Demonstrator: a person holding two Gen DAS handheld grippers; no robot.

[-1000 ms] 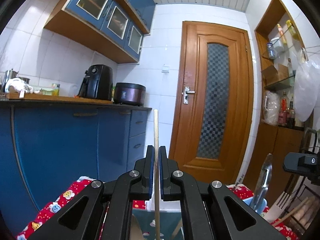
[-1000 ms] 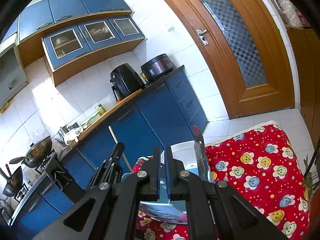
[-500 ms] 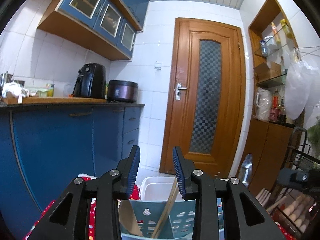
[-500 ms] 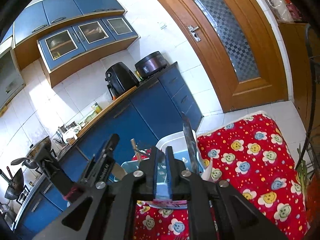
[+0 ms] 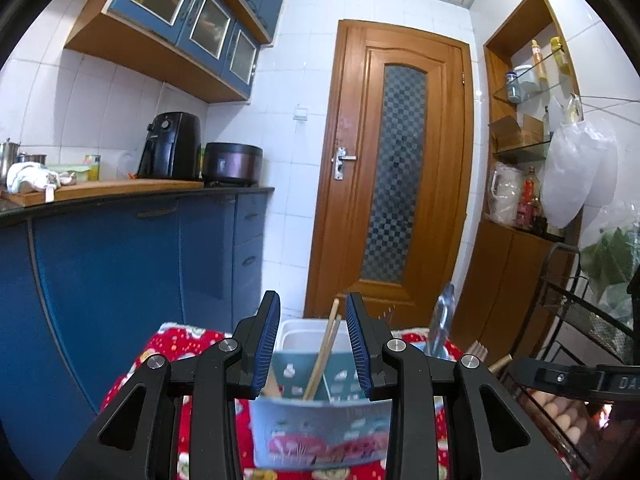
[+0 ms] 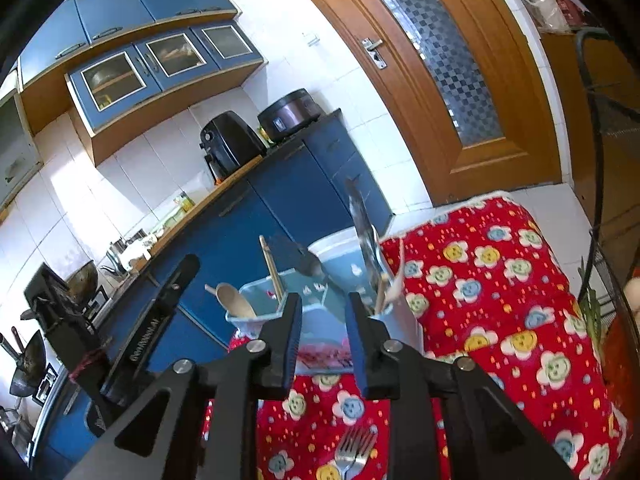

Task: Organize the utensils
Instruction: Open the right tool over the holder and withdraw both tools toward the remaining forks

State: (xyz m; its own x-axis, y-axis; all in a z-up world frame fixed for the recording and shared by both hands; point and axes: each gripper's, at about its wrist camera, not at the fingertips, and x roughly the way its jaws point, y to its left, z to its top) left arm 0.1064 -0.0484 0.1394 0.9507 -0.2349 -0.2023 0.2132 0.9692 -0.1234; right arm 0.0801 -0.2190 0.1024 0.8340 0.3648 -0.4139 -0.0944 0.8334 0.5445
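A light blue utensil holder stands on the red flowered tablecloth. Wooden chopsticks lean inside it, and a knife stands in its right cup. My left gripper is open just short of the holder, with nothing between its pads. In the right wrist view the holder also carries a wooden spoon, a black spatula and the knife. The jaws of my right gripper are opening in front of it, with nothing between them. A metal fork lies on the cloth below.
A white tub sits behind the holder. Blue cabinets run along the left, and a wooden door stands straight ahead. A black wire rack stands close on the right. The left gripper's body is beside the holder's left.
My left gripper let go of the chopstick, which now leans in the holder, and drew back and up. My right gripper's jaws went from shut to parted as it pulled away.
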